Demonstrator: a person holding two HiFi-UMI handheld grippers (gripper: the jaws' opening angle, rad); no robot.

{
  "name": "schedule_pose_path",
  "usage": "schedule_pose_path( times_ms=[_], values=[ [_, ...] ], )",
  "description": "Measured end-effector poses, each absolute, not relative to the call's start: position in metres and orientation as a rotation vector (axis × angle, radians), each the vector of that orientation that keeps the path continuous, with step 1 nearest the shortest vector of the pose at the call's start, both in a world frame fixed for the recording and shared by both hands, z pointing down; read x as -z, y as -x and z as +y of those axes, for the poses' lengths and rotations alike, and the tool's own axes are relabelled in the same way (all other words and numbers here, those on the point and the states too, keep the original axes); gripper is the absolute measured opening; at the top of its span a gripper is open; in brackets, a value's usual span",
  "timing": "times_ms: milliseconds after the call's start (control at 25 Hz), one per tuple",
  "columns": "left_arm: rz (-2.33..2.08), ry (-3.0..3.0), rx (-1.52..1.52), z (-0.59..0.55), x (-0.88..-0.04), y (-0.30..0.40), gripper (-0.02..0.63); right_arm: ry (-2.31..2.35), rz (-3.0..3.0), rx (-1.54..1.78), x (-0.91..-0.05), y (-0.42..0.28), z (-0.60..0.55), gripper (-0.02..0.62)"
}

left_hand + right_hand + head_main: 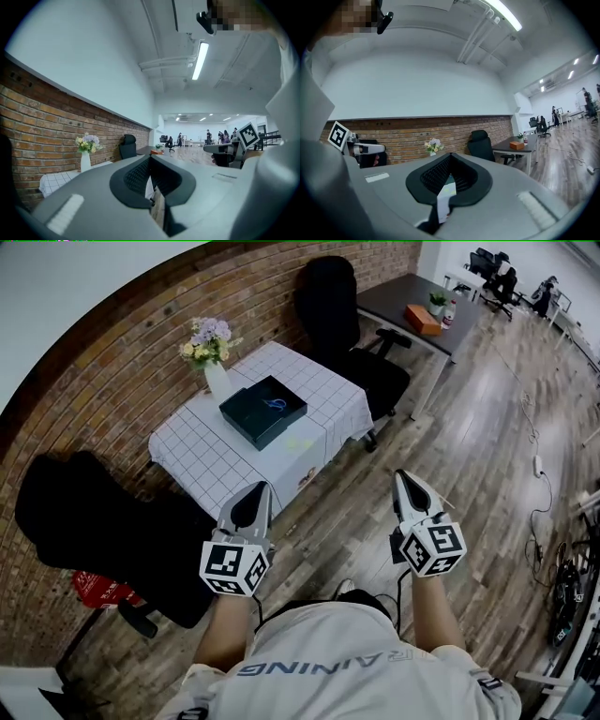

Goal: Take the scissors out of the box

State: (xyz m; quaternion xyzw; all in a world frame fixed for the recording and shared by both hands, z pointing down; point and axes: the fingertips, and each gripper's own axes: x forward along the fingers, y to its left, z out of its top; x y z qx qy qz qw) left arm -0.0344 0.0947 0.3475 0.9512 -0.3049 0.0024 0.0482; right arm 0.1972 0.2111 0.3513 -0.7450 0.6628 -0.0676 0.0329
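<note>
A dark closed box (263, 410) with a blue mark on its lid lies on a small table (197, 460) covered by a white checked cloth, against the brick wall. No scissors show. My left gripper (261, 486) and right gripper (401, 474) are held level side by side over the wood floor, well short of the table, both shut and empty. In the left gripper view the left gripper (150, 157) has its jaws together; the table (56, 180) shows far off at the left. The right gripper (450, 154) also has its jaws together.
A white vase of flowers (217, 379) stands behind the box. A black office chair (337, 315) sits right of the table, beside a dark desk (412, 296) with an orange box (422, 319). Another black chair (103, 521) stands left. Cables lie on the floor at right (539, 465).
</note>
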Motion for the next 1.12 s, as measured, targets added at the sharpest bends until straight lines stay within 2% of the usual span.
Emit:
schedule_pose_path(
  times_ms=[280, 680, 1120],
  values=[
    [-1.09, -2.838, -0.005, 0.072, -0.344, -0.006, 0.0, 2.17, 2.177, 0.273, -0.361, -0.247, 0.164, 0.014],
    [-1.151, -2.788, -0.041, 0.018, -0.364, -0.038, 0.0, 2.108, 2.261, 0.326, -0.376, -0.274, 0.098, 0.014],
    [-1.164, -2.752, -0.044, -0.116, -0.366, -0.021, 0.0, 2.09, 2.368, 0.377, -0.38, -0.247, -0.047, 0.014]
  ],
)
